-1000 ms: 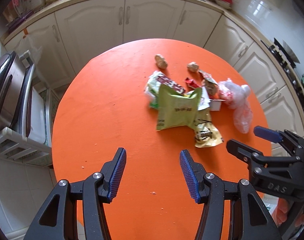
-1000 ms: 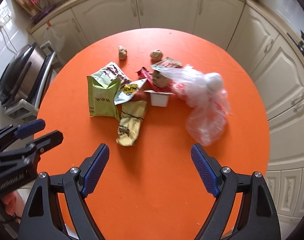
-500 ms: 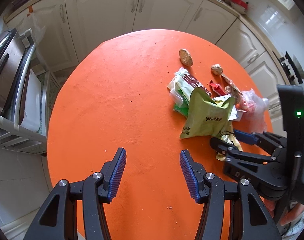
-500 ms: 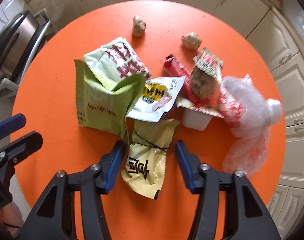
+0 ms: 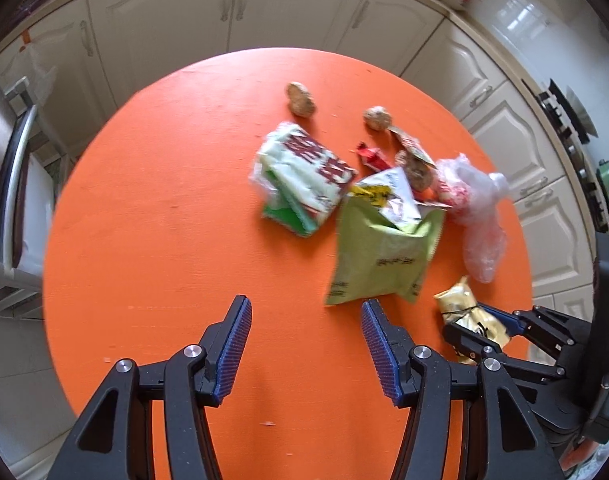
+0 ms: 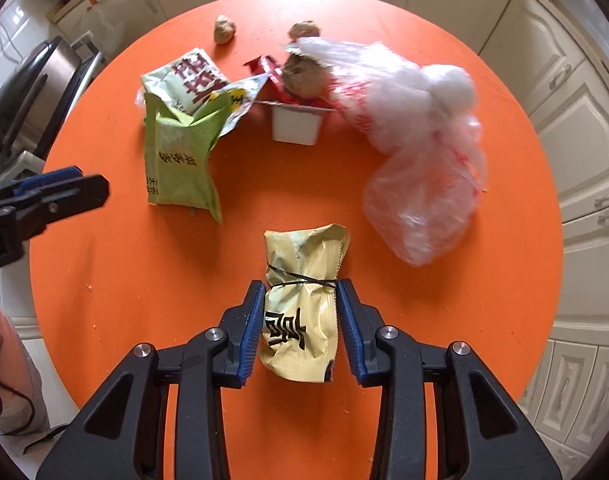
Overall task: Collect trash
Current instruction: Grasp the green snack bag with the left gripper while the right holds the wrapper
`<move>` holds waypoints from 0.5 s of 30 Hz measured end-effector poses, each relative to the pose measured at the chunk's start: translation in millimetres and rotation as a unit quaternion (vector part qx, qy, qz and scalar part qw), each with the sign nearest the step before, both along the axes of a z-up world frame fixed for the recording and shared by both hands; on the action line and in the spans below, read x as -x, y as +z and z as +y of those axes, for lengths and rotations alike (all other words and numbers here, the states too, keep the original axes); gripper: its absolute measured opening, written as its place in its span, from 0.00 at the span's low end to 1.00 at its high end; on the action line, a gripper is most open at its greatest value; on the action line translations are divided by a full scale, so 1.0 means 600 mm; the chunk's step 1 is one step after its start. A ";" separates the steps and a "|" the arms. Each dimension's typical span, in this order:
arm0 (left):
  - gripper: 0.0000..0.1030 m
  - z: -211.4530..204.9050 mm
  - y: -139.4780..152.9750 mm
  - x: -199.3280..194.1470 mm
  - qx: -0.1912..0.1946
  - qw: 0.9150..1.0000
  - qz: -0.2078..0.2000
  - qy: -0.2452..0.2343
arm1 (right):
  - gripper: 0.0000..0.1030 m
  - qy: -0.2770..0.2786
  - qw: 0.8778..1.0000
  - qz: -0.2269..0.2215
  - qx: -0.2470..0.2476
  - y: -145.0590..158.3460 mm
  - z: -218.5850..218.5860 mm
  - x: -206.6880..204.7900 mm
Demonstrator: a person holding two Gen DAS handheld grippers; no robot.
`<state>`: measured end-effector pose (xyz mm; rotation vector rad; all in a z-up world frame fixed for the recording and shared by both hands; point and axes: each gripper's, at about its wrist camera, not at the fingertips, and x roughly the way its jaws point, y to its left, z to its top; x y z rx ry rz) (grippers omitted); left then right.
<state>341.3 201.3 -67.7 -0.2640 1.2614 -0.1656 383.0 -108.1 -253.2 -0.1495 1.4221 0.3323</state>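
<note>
Trash lies on a round orange table (image 5: 164, 208). My right gripper (image 6: 299, 320) is shut on a yellow snack packet (image 6: 302, 304), pulled away from the pile; the packet also shows in the left wrist view (image 5: 470, 318). My left gripper (image 5: 304, 344) is open and empty, just short of a green wrapper (image 5: 380, 256). The pile holds the green wrapper (image 6: 180, 164), a green-and-red packet (image 5: 304, 176), a clear plastic bag (image 6: 420, 152), a white cup (image 6: 296, 124), a red wrapper (image 5: 370, 156) and two brown lumps (image 5: 300, 100).
White cabinets (image 5: 232, 12) curve behind the table. A metal appliance on a rack (image 6: 20, 96) stands to the left. The left gripper shows at the left edge of the right wrist view (image 6: 44, 200).
My right gripper moved in over the yellow packet, closed on it and drew it back from the pile. My left gripper shifted closer to the green wrapper and stayed open.
</note>
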 end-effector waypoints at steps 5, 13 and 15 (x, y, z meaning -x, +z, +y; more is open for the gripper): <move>0.60 -0.051 -0.004 -0.019 0.002 1.000 0.003 -0.007 | 0.27 -0.017 0.999 -0.023 -0.018 0.034 -0.035 -0.003; 0.61 -0.101 -0.017 -0.048 0.008 1.000 0.004 0.002 | 0.30 -0.003 1.000 -0.016 -0.025 0.015 -0.045 -0.007; 0.61 -0.107 -0.026 -0.054 0.006 1.000 0.008 0.003 | 0.31 -0.005 0.999 -0.011 -0.038 0.006 -0.050 -0.007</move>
